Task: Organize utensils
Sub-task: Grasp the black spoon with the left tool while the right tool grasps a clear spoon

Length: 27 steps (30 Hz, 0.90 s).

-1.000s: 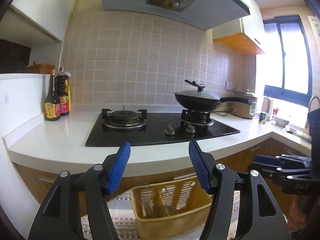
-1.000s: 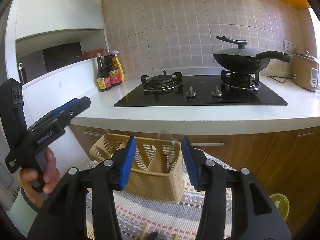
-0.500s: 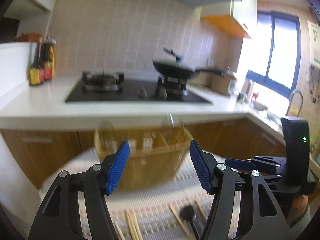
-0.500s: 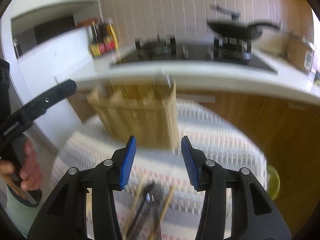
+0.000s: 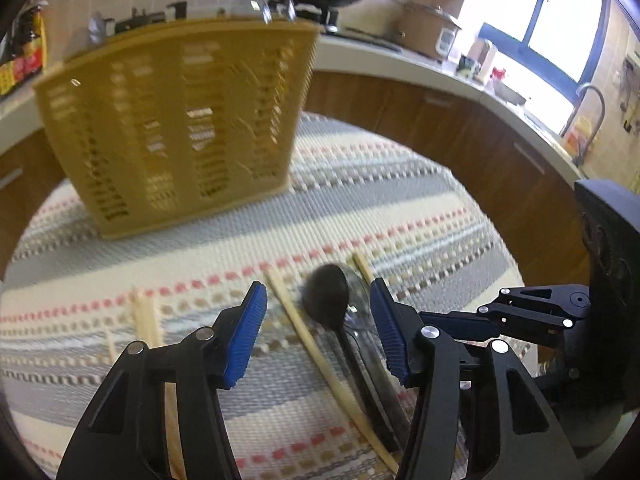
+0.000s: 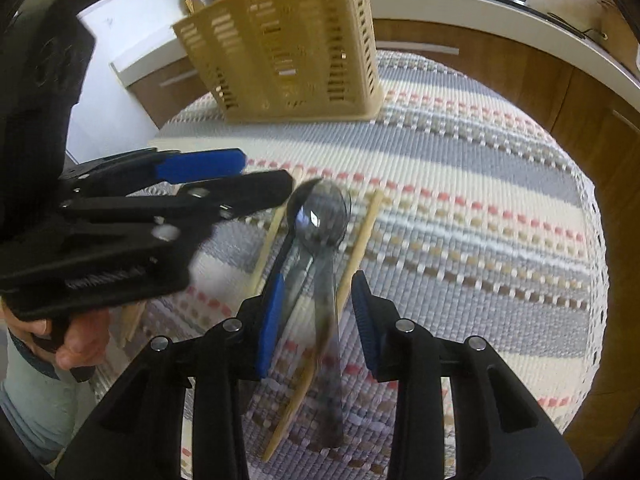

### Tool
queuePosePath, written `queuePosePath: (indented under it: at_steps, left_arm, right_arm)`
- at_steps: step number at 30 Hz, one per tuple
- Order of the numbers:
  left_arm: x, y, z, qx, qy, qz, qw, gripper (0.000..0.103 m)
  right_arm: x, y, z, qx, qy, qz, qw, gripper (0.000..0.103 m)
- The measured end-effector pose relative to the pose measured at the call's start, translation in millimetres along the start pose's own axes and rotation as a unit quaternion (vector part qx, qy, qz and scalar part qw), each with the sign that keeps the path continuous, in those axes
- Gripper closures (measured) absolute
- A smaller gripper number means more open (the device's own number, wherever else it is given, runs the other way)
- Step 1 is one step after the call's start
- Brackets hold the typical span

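**Both tools lowered over loose utensils on the striped mat**

1. Striped woven mat [image 5: 360, 216]: covers the tabletop and carries every item listed below. Wooden cabinet fronts and a white counter edge surround it.

2. Yellow slotted utensil basket [image 5: 172, 120]: stands upright at the far side of the mat, well apart from the loose utensils. Metal utensil ends show above its rim in the left wrist view.

3. Left tool [image 5: 318, 328]: jaws partly open and just closing. The pads press on nothing. A chopstick [image 5: 308, 336] and the bowl of the dark spoon [image 5: 326, 296] lie on the mat in the gap between them. A person's hand [image 6: 76, 332] grips the handle of this tool in the right wrist view.

4. Right tool [image 6: 316, 316]: jaws narrowly open and just closing. The spoon handles and a second chopstick [image 6: 356, 252] lie on the mat between the pads. Pad contact cannot be confirmed; the view is blurred.

5. Loose utensils: the dark spoon lies just beside a clear spoon [image 6: 320, 216], bowls pointing toward the basket, with one chopstick on each side. Further chopsticks [image 5: 146, 320] lie apart, on the left in the left wrist view.
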State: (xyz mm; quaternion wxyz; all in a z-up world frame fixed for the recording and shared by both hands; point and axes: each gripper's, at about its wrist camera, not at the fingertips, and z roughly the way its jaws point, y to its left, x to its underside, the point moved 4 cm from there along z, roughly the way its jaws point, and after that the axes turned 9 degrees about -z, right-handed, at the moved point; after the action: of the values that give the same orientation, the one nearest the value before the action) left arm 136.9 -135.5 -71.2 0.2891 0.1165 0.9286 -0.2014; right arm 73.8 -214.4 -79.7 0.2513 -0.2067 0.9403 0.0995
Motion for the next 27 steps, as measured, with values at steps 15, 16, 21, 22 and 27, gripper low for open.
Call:
queuePosePath:
  at_steps: [15,16,21,22,27]
  left_arm:
    - [2.2,8.1,24.0,0.006,0.027,-0.052,0.9983,0.087]
    - [3.1,10.4,22.0,0.015,0.026,-0.059,0.9978,0.089]
    - [4.7,24.1,7.3,0.081,0.021,-0.105,0.9910,0.095]
    - [5.2,28.9,3.7,0.093,0.023,-0.115,0.9887,0.095]
    - [12.7,52.3,-5.9,0.104,0.038,-0.139,0.9840,0.095]
  right_arm:
    - [9.8,-4.4,4.4,0.003,0.000,0.006,1.000,0.093]
    - [10.3,-5.3,2.3,-0.002,-0.003,0.011,1.000,0.093]
    - [9.7,-18.5,-10.7,-0.013,-0.027,0.040,0.999,0.093]
    - [9.6,-21.4,-14.4,-0.010,-0.030,0.042,0.999,0.093]
    - [10.6,-41.4,-25.2,0.018,-0.039,0.061,0.997,0.093]
